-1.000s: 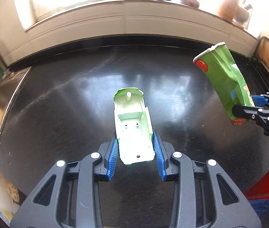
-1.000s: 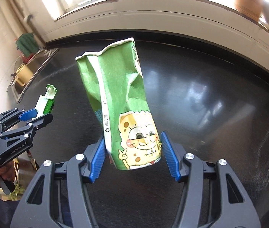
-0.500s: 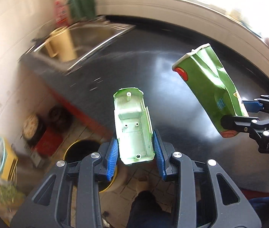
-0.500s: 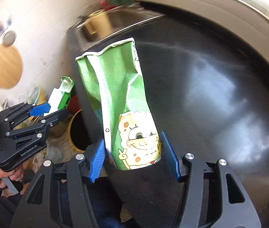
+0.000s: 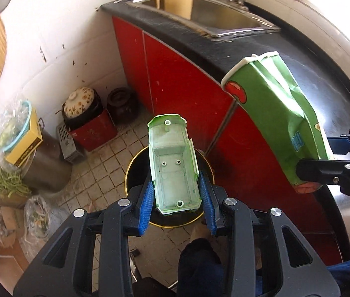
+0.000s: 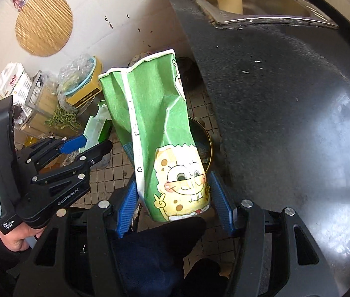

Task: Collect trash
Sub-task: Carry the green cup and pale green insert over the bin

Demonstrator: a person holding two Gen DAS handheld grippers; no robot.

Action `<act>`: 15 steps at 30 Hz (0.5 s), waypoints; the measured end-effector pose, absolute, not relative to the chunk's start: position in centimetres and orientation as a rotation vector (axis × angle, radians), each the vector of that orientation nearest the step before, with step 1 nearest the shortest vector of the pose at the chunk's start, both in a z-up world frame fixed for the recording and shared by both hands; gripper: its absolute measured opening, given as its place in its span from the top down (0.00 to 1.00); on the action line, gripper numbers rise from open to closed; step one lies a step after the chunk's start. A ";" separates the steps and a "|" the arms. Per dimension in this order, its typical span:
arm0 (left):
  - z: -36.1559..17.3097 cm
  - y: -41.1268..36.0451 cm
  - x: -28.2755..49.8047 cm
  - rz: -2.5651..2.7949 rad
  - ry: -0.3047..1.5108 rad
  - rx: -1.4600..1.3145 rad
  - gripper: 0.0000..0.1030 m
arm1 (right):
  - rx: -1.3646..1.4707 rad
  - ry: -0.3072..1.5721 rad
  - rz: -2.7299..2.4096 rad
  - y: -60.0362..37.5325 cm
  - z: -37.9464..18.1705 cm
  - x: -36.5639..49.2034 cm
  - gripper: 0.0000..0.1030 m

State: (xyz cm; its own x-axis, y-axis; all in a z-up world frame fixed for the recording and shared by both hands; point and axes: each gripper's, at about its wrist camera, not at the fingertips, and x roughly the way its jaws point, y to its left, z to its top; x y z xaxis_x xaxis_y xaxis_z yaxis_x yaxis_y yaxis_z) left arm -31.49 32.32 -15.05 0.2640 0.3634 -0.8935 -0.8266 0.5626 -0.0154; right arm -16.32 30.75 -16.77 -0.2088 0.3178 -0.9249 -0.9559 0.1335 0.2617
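The left gripper [image 5: 177, 201] has its blue pads pressed against both long sides of a pale green plastic shell [image 5: 172, 163], a hollow toy-car-like moulding with its open inside facing the camera, showing small pegs and screw holes. Its near end sits between the pads and its far end points to 12 o'clock. Directly behind it lies a round bin [image 5: 135, 165] with a yellow rim, black inside; the shell and fingers cover most of its mouth, so its contents cannot be made out from this view.

The right gripper [image 6: 175, 206] is closed on the base of a crumpled green paper cup [image 6: 150, 113] printed with a yellow cartoon sponge figure. The cup is dented and creased, with its white rim squashed at 11 o'clock. In the right wrist view the cup hides most of the bin [image 6: 206, 139]; only a sliver of rim shows at its 3 o'clock edge. The left gripper [image 6: 93, 139] appears there at 9 o'clock, held in a bare hand [image 6: 14, 237].

The black counter [image 5: 298, 47] edge and red cabinet doors [image 5: 175, 74] run just beside the bin at 2 o'clock. Tiled floor [image 5: 105, 170] lies open around the bin towards 9 o'clock, with pots and bags near the wall beyond.
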 end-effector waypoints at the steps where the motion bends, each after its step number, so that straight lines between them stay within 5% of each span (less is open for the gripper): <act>1: -15.5 33.0 -31.8 0.868 0.998 -0.562 0.66 | -0.740 1.234 1.372 31.4 -17.3 -16.5 0.45; 15: -18.7 36.8 -32.9 0.856 1.017 -0.625 0.66 | -0.795 1.290 1.341 36.3 -19.7 -19.0 0.45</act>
State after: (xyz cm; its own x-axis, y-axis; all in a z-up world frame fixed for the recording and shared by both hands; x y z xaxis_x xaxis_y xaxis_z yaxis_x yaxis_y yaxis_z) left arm -32.91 36.83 -18.72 0.2644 0.3146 -0.9116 -0.8443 0.5324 -0.0612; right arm -18.97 36.32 -19.69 -0.2156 0.2355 -0.9476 -0.9560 0.1466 0.2540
